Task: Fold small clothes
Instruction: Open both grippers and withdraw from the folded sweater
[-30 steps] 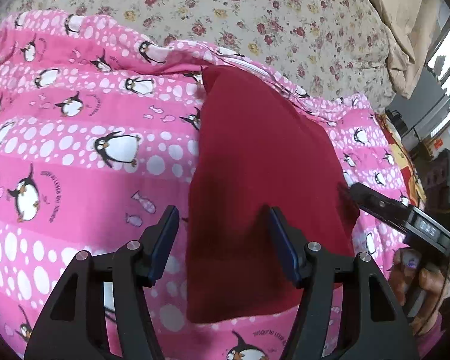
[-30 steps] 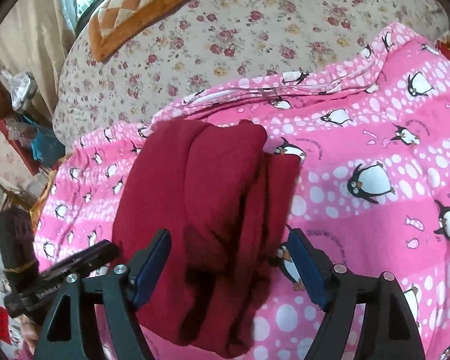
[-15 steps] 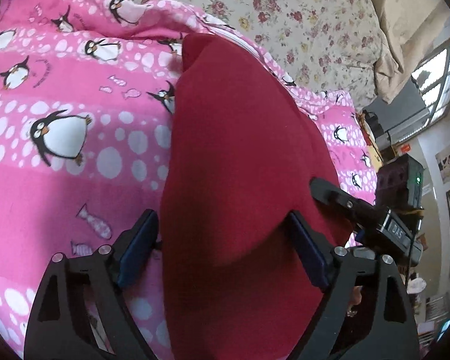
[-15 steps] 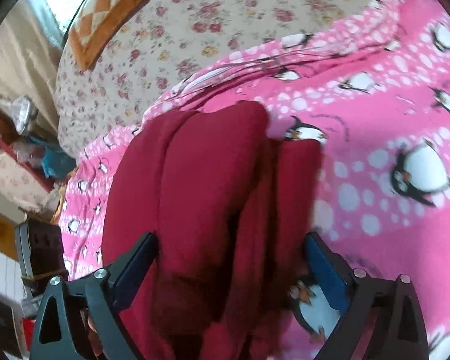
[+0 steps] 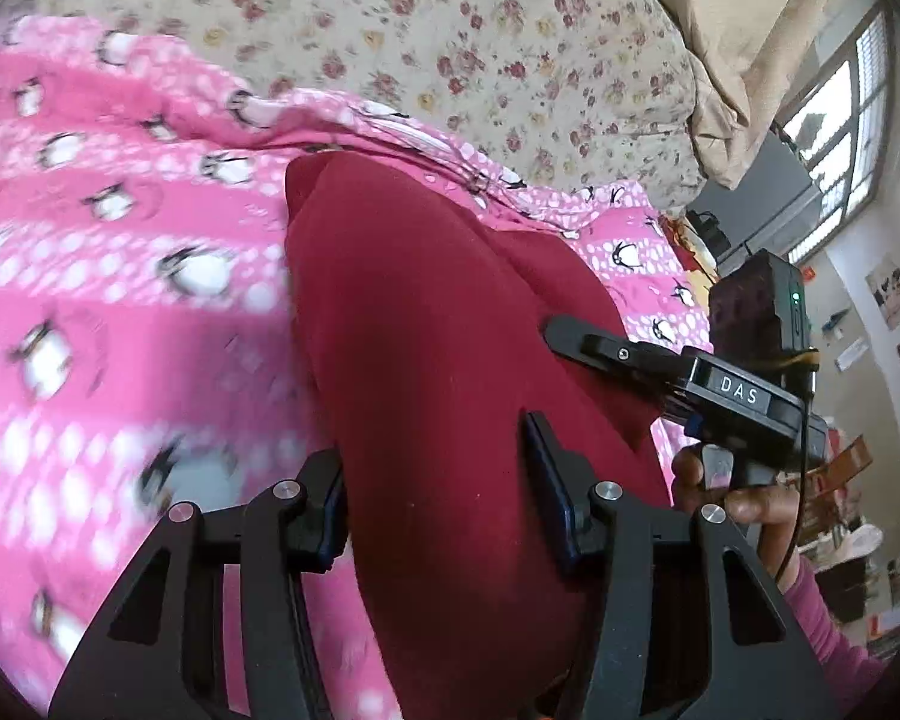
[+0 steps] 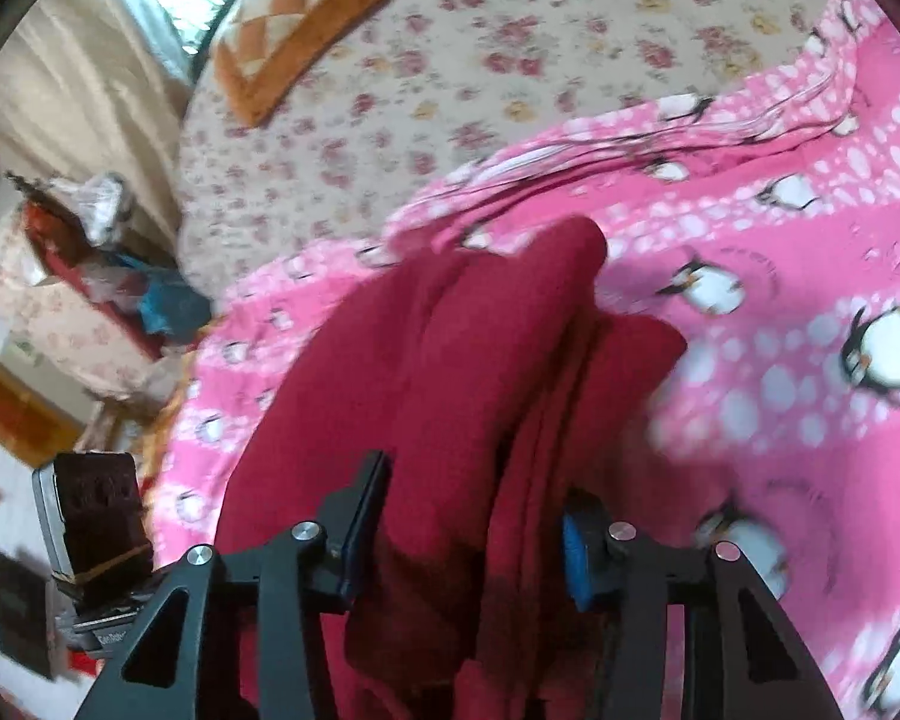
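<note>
Left wrist view: one dark red garment point(image 5: 426, 360), folded, lying on a pink penguin-print blanket point(image 5: 120, 312) spread over a flowered bedsheet point(image 5: 450, 42). Left gripper point(image 5: 438, 480) jaws closing, the near end of the garment bunched between them and touching both pads. Right gripper point(image 5: 744, 396) seen at the cloth's right edge, held in a hand point(image 5: 744, 498).

Right wrist view: right gripper point(image 6: 474, 510) jaws closing on the layered folds of the garment point(image 6: 450, 360); pads against the cloth. Orange patterned cushion point(image 6: 306, 18) at the far end of the bed.
</note>
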The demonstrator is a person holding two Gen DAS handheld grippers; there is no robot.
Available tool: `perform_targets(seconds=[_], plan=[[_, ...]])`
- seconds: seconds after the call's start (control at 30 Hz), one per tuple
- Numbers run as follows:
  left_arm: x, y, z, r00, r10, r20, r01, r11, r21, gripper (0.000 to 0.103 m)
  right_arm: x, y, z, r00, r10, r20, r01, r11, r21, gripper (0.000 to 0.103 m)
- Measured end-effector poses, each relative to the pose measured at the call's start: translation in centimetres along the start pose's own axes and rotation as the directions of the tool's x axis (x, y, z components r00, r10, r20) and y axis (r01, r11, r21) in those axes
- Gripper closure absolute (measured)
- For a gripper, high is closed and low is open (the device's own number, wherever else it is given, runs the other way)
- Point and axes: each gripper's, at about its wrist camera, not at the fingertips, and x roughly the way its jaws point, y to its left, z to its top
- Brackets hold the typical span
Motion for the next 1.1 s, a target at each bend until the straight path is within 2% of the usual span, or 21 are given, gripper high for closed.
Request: perform_targets(seconds=[0.07, 0.13, 0.2, 0.23, 0.3, 0.37, 0.47, 0.57, 0.67, 0.8, 0.87, 0.9, 1.0, 1.1], plan=[[-1.0, 0.3, -1.8, 1.0, 0.028, -0.006, -0.028, 1.0, -0.013, 0.052, -0.2, 1.0, -1.2, 0.999, 0.03, -0.023, -0.031, 0.999, -0.009, 0.054], [-0.6, 0.8, -3.6, 0.997, 0.07, -0.029, -0.071, 0.997, -0.029, 0.052, 0.7, 1.7, -2.9, 0.998, 0.014, -0.069, -0.016, 1.0, -0.025, 0.054], [0.8, 1.6, -5.2, 0.986, 0.145, -0.083, -0.149, 0.988, -0.04, 0.052, 2.0, 1.7, -4.4, 0.991, -0.073, -0.109, 0.067, 0.996, -0.058, 0.049], [1.2, 1.7, -5.7, 0.979, 0.184, -0.086, -0.188, 0.982, -0.038, 0.046, 2.5, 1.6, -5.0, 0.985, -0.129, -0.118, 0.121, 0.99, -0.075, 0.04], [0.8, 1.4, -6.3, 0.977, 0.209, -0.039, -0.21, 0.977, -0.025, 0.041, 2.3, 1.9, -5.7, 0.98, -0.159, -0.119, 0.148, 0.984, -0.097, 0.035], [0.3, 0.7, -6.4, 0.968, 0.251, -0.001, -0.251, 0.968, 0.005, 0.035, 1.1, 2.7, -5.9, 0.978, -0.188, -0.09, 0.177, 0.977, -0.12, 0.035], [-0.8, -0.3, -6.3, 0.943, 0.323, 0.086, -0.327, 0.944, 0.038, 0.035, -1.3, 3.9, -6.5, 0.968, -0.251, -0.017, 0.244, 0.953, -0.178, 0.035], [-1.8, -0.8, -6.4, 0.913, 0.38, 0.151, -0.389, 0.92, 0.037, 0.035, -3.3, 4.8, -7.2, 0.962, -0.271, 0.042, 0.273, 0.937, -0.218, 0.035], [-2.0, -1.2, -6.3, 0.888, 0.428, 0.166, -0.44, 0.897, 0.042, 0.035, -4.3, 5.8, -8.0, 0.959, -0.273, 0.08, 0.285, 0.929, -0.237, 0.034], [-2.6, -2.3, -6.8, 0.841, 0.505, 0.193, -0.529, 0.843, 0.097, 0.035, -4.8, 7.1, -9.8, 0.938, -0.324, 0.122, 0.346, 0.893, -0.289, 0.03], [-3.3, -2.7, -7.4, 0.829, 0.514, 0.22, -0.544, 0.832, 0.107, 0.035, -5.0, 7.5, -10.4, 0.933, -0.334, 0.132, 0.359, 0.884, -0.299, 0.03], [-3.6, -2.8, -7.7, 0.83, 0.509, 0.229, -0.54, 0.835, 0.103, 0.035, -5.2, 7.7, -10.8, 0.932, -0.335, 0.136, 0.361, 0.885, -0.294, 0.03], [-4.4, -2.8, -8.1, 0.848, 0.48, 0.225, -0.506, 0.86, 0.071, 0.035, -5.5, 7.9, -11.4, 0.926, -0.352, 0.139, 0.377, 0.887, -0.266, 0.028], [-5.1, -3.2, -8.3, 0.841, 0.487, 0.237, -0.513, 0.857, 0.058, 0.035, -5.7, 8.5, -11.9, 0.919, -0.365, 0.146, 0.392, 0.884, -0.257, 0.027]])
